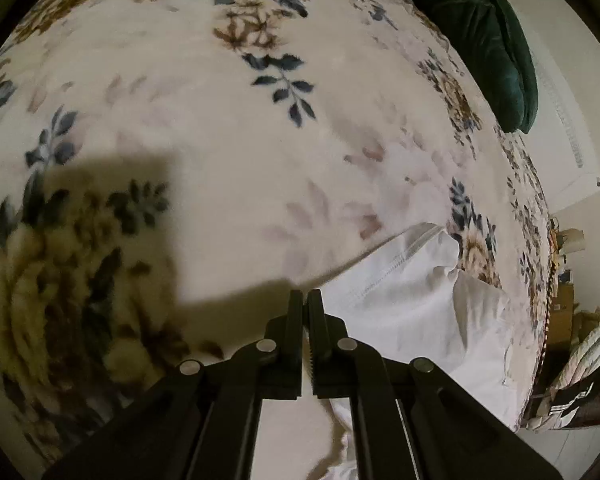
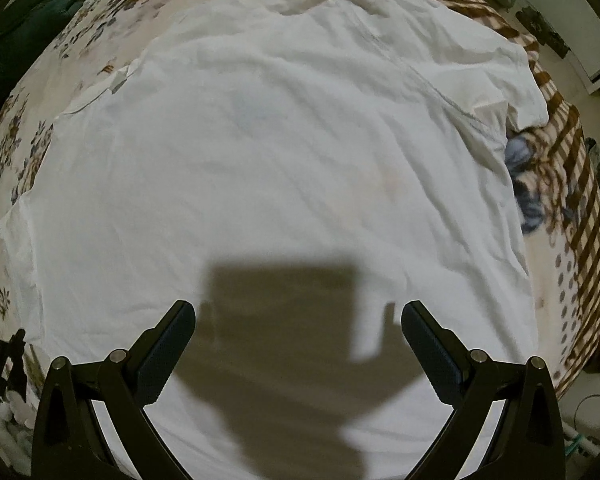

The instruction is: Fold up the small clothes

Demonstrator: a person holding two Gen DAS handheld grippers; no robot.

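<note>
We held the right claw (image 2: 298, 322) pointing straight down, jaws wide apart and empty, over the white T-shirt (image 2: 280, 140) spread flat on the floral blanket (image 2: 16, 144). The left claw (image 1: 305, 300) tilted steeply down, jaws closed with nothing between them, at the shirt's hem (image 1: 396, 264).

Both views are dim and warm-toned, ringed by dark fisheye vignetting that bends the edges. Light falls from above and behind, throwing a hard blocky shadow (image 2: 284, 320) onto the white shirt (image 2: 280, 140) toward 6 o'clock. On the left view, the floral blanket (image 1: 220, 120) smears with blur at 8 o'clock, under another shadow.
</note>
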